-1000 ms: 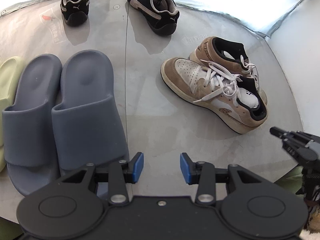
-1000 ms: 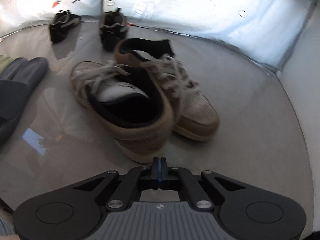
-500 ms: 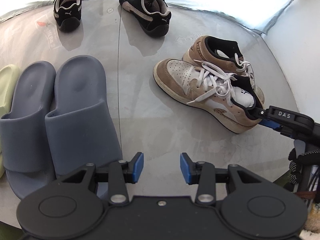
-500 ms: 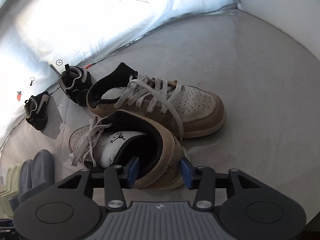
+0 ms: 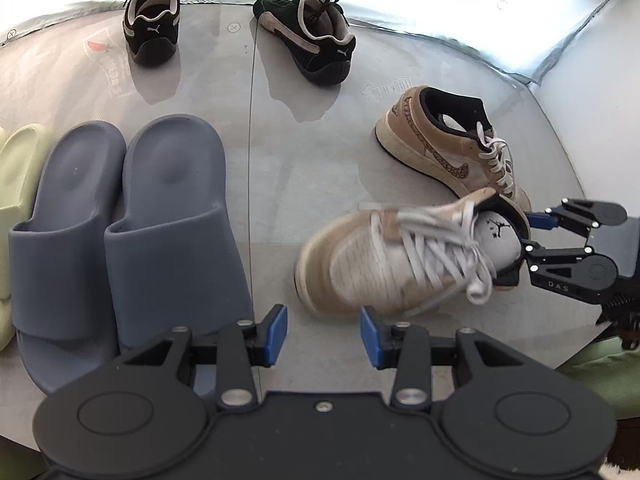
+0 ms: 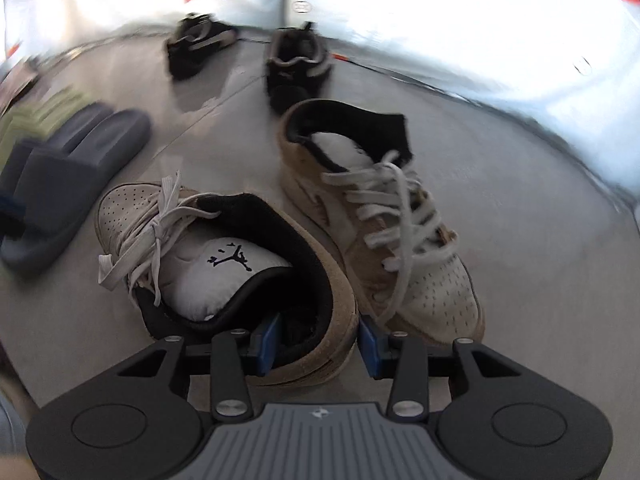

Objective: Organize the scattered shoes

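Two tan and white laced sneakers lie on the grey floor. The nearer tan sneaker [image 5: 392, 264] [image 6: 224, 264] is blurred and angled away from its mate [image 5: 448, 148] [image 6: 380, 216]. My right gripper [image 6: 318, 344] [image 5: 526, 246] has its jaws closing on this sneaker's heel, one pad inside the collar and one outside, pressing the heel wall. My left gripper [image 5: 323, 334] hovers open over bare floor just in front of that sneaker's toe, with nothing between its pads.
A pair of grey-blue slides [image 5: 120, 220] [image 6: 68, 160] stands side by side at the left, with a pale green slide [image 5: 16, 172] beyond them. Two black sneakers [image 5: 152, 28] [image 5: 312, 36] sit apart at the back near the silvery wall.
The right gripper opened, came up to the nearer tan sneaker and closed over its heel. That sneaker has swung away from its mate, toe toward the left gripper. The left gripper stayed put.
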